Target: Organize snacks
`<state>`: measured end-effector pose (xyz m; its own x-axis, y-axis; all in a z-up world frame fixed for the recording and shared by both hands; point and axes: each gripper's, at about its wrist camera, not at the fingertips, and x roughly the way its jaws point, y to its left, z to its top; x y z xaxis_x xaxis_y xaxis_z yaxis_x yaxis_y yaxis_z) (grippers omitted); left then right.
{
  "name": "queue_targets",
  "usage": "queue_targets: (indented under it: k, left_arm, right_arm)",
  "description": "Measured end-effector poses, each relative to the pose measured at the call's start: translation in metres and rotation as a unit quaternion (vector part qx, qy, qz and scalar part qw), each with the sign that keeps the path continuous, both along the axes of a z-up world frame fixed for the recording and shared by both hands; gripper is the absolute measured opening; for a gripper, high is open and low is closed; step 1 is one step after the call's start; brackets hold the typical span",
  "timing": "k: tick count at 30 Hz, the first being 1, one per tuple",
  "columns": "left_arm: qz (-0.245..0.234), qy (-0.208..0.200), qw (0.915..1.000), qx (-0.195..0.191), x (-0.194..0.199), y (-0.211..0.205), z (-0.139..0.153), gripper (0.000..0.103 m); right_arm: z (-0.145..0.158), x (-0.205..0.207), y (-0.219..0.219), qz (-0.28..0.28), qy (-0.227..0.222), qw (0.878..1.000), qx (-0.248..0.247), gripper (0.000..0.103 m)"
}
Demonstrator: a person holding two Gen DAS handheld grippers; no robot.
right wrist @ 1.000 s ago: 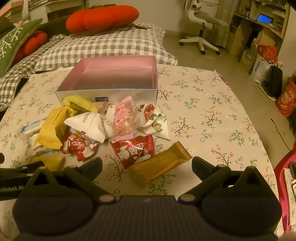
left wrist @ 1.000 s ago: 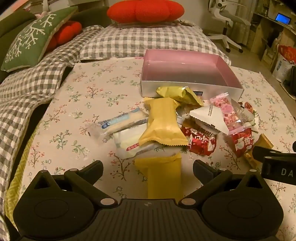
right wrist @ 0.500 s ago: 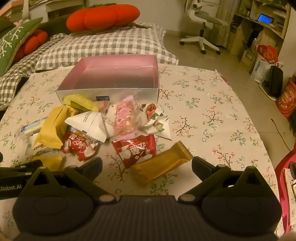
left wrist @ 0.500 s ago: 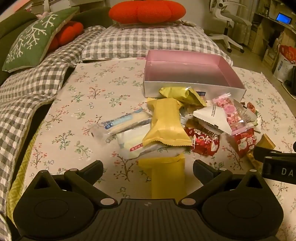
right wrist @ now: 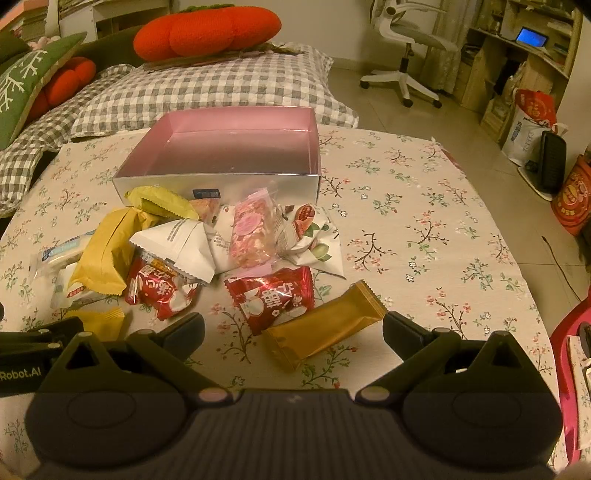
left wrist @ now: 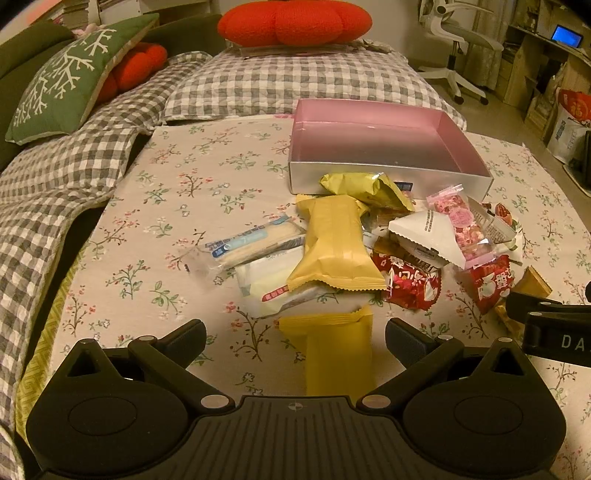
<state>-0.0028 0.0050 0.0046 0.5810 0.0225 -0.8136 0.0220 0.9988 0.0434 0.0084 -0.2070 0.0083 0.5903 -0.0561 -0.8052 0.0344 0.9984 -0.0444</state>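
A pink-lined box (left wrist: 384, 147) with silver outer walls sits on the floral-clothed counter (left wrist: 177, 192), at about 12 o'clock from both grippers, and nothing shows inside it. The snacks lie in a loose heap against its near wall. In the left wrist view, the left gripper (left wrist: 295, 339) has its jaws spread wide and holding nothing; between them lies a yellow wafer packet (left wrist: 338, 347), lengthwise toward the camera, apart from both fingers. Just beyond it at 12 o'clock a large yellow pouch (left wrist: 338, 247) rests on a pale white packet (left wrist: 269, 280), with a clear-wrapped biscuit stick (left wrist: 247, 243) at 11 o'clock. A red foil packet (left wrist: 410, 280) and a white triangular packet (left wrist: 428, 232) lie at 1 o'clock. In the right wrist view, the right gripper (right wrist: 293, 332) is likewise wide open and empty, with a golden-brown bar (right wrist: 325, 325) lying aslant between its fingers; whether the bar's far end touches the right finger is hard to tell. A second red packet (right wrist: 273, 299) overlaps the bar's near-left end at 12 o'clock, and a pink candy bag (right wrist: 253, 232) lies beyond it, near the box wall. A red pumpkin cushion (right wrist: 207, 31) sits on the checked bedding (right wrist: 207, 92) behind the counter.
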Motion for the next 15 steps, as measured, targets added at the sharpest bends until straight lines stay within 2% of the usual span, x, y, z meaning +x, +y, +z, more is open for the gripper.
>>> queue_targets:
  k: [15]
  left_arm:
    - [0.0, 0.0, 1.0, -0.001, -0.0006, 0.0011, -0.0004, 0.103]
  right_arm:
    - [-0.0009, 0.0, 0.0008, 0.001, 0.001, 1.0, -0.001, 0.103]
